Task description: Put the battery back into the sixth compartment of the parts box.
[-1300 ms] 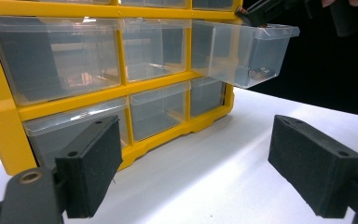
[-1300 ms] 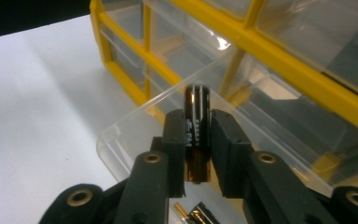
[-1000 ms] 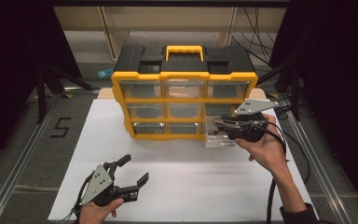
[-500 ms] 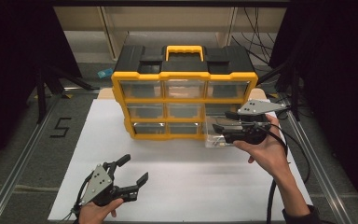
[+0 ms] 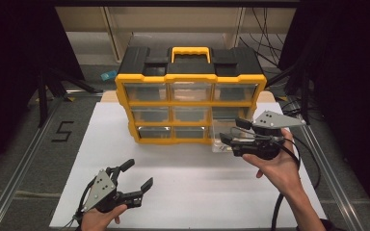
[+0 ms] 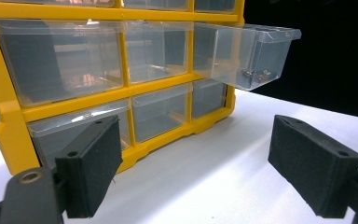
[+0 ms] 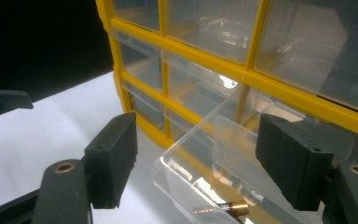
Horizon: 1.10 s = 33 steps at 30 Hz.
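A white board [image 5: 183, 192] is covering most of the table [image 5: 24, 159], and the table's grey top is showing as a strip along each side of it. A yellow organizer [image 5: 190, 103] is standing upright on the far half of the board, its clear drawers facing the near edge. A black "5" [image 5: 62, 131] is sitting on the grey strip left of the organizer, just off the board's edge. Metal rails [image 5: 14, 192] are running along the table's outer edges, well to either side of the organizer. In front of the organizer the board is stretching bare and white to its near edge.
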Available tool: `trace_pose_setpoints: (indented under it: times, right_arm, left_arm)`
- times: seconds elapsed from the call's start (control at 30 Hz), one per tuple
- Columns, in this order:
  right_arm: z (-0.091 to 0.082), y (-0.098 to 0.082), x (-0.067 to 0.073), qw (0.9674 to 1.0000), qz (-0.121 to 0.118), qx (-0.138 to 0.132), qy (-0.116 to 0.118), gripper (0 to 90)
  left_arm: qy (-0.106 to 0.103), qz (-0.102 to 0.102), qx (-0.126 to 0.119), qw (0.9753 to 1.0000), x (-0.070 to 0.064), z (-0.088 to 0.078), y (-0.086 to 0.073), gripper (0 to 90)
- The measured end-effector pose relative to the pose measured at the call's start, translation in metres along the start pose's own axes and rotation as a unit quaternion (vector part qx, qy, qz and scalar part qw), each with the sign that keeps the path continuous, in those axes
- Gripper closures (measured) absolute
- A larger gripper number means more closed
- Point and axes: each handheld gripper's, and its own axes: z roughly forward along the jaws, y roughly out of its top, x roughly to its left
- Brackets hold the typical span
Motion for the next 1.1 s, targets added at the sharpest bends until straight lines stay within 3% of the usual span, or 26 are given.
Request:
trace_pose_setpoints:
  times: [0.67,1.07,1.1]
  right_arm:
    - [0.000,-0.036,0.024,0.9992,0.002,-0.037,0.016,24.0]
    - [-0.001,-0.058,0.030,0.9989,0.014,-0.036,0.028,24.0]
    - [-0.001,-0.060,0.030,0.9991,0.012,-0.036,0.021,23.9]
  left_arm:
    - [-0.001,0.001,0.001,1.0000,0.000,0.000,0.000,16.7]
    - [-0.002,0.002,0.002,1.0000,0.000,0.000,0.000,16.8]
    - [-0.002,0.001,0.002,1.0000,0.000,0.000,0.000,16.7]
